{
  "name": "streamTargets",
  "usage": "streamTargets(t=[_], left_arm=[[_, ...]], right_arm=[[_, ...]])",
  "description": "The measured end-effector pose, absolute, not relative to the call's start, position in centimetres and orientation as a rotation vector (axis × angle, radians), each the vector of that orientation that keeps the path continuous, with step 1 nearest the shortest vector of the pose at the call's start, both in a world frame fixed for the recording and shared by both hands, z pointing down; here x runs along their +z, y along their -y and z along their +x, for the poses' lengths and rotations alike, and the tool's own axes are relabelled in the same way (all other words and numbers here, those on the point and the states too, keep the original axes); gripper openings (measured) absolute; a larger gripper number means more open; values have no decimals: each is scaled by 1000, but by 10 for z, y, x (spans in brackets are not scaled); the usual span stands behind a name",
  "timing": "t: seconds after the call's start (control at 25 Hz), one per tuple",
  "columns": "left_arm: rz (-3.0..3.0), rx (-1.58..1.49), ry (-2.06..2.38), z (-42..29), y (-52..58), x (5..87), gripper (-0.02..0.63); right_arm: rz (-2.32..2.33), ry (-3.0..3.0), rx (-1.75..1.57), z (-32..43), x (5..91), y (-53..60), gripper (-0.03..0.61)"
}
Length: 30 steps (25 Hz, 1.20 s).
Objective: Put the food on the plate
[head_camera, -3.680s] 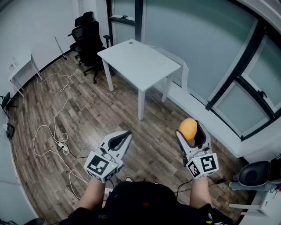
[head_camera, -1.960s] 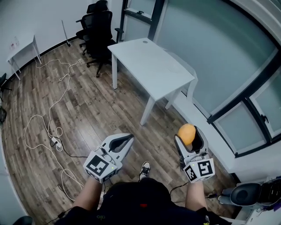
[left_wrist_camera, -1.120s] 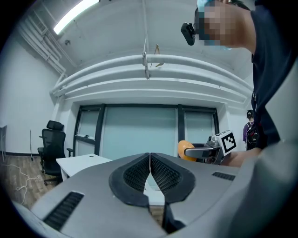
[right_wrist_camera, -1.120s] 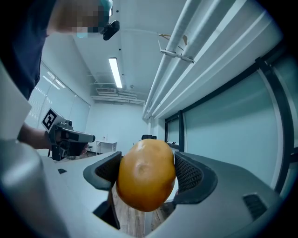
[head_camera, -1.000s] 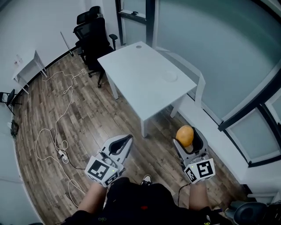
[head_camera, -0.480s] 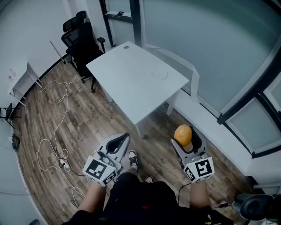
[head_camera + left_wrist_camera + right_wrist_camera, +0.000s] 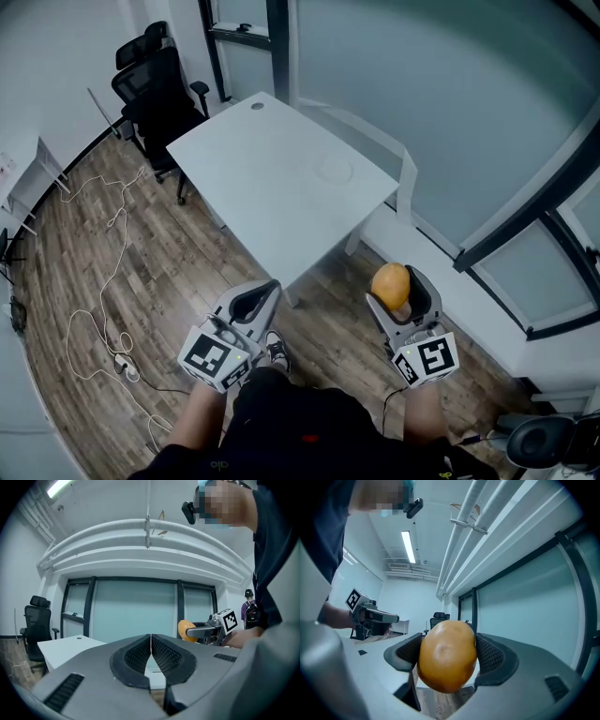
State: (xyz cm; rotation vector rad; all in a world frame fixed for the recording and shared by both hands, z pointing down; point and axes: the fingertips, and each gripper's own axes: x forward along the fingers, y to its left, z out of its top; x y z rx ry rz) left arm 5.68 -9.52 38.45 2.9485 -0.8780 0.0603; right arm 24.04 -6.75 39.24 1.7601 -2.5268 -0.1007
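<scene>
A round orange-yellow food item (image 7: 391,284) sits clamped between the jaws of my right gripper (image 7: 399,287), held in the air over the wooden floor just off the white table's near right side. It fills the middle of the right gripper view, food (image 7: 447,656). A faint round white plate (image 7: 333,171) lies on the white table (image 7: 272,178), toward its right side. My left gripper (image 7: 269,289) hovers below the table's near corner, jaws pressed together with nothing in them; in its own view the left gripper (image 7: 150,639) shows no gap.
Black office chairs (image 7: 155,80) stand beyond the table's far left corner. White cables (image 7: 89,281) trail over the wood floor at left. A low white ledge (image 7: 469,300) runs under the glass wall at right. A shoe (image 7: 273,349) shows between the grippers.
The table has come nearer and now lies just ahead of both grippers. The right gripper still holds the food; the left stays shut.
</scene>
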Motion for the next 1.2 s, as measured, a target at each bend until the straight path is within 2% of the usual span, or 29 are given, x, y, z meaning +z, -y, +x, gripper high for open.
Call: streamTargets(t=[0.64, 1.2], left_arm=[[2942, 12, 798, -15, 302, 381, 23], [2862, 107, 926, 18, 394, 408, 23]], right_arm=[[1752, 2458, -124, 161, 376, 277, 365], [1744, 2393, 79, 237, 439, 396, 365]])
